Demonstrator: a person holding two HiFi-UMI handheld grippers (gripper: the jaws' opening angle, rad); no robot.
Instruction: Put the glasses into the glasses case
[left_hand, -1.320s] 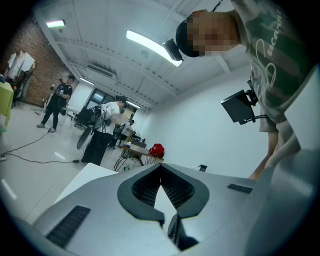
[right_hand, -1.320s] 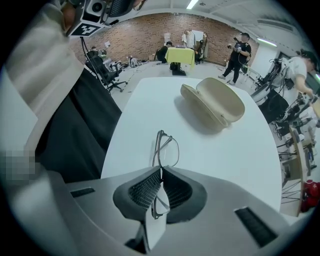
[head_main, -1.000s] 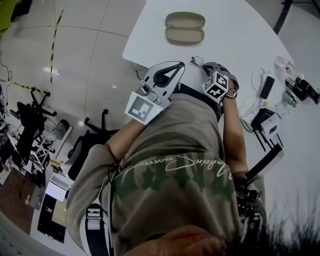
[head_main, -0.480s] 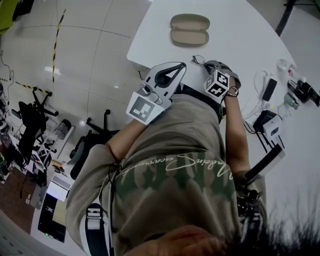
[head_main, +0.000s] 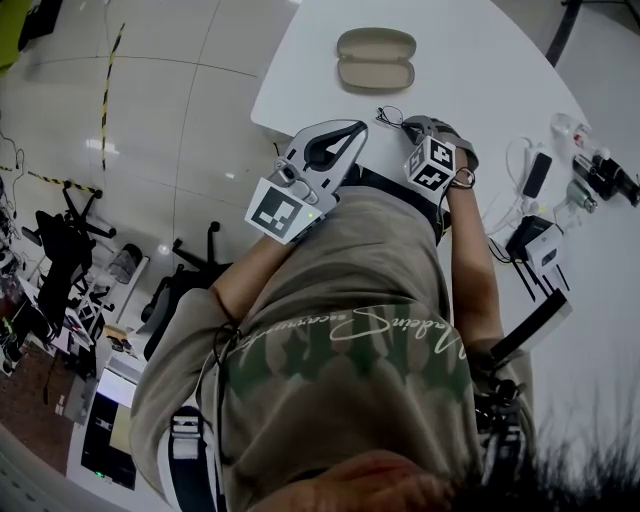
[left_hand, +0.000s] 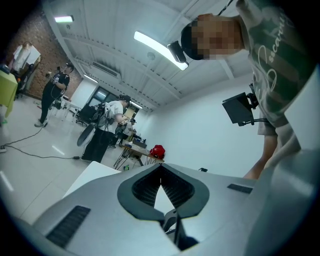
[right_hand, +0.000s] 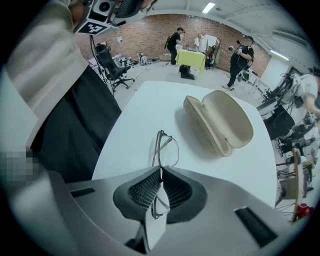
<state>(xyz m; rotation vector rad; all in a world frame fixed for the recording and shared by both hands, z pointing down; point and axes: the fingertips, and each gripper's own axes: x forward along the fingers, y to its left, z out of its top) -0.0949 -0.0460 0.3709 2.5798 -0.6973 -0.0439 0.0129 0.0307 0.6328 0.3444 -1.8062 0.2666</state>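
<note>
Your right gripper (right_hand: 160, 172) has its jaws closed on the glasses (right_hand: 164, 149). One lens sits pinched between the ribbed pads, and the other lens and the thin rim stick out past the tips, edge-on and roughly upright. Whether that front lens touches the table (right_hand: 130, 125) or hangs just above it cannot be told from here.

Your left gripper (left_hand: 160, 172) has its jaws drawn together at the tips with nothing between them. It points up and away into the room, beside your body, and takes no part in the grip.

Ahead of the glasses and a little to the right, well apart from them, the glasses case (right_hand: 220, 122) lies open on the table with both halves spread and the hollow facing up. The head view shows the same layout: the glasses (head_main: 388, 116) sit near the table's near edge and the case (head_main: 375, 58) lies farther in.

You appear to be at the carry step, with the glasses grasped and not yet in the case. The next move calls for bringing them forward over the open half. Turn your wrist so the frame lies flat along the case's length, lower it into the hollow, then open the jaws. The frame is thin and held by one lens, so move gently to keep it from twisting in the pads.
</note>
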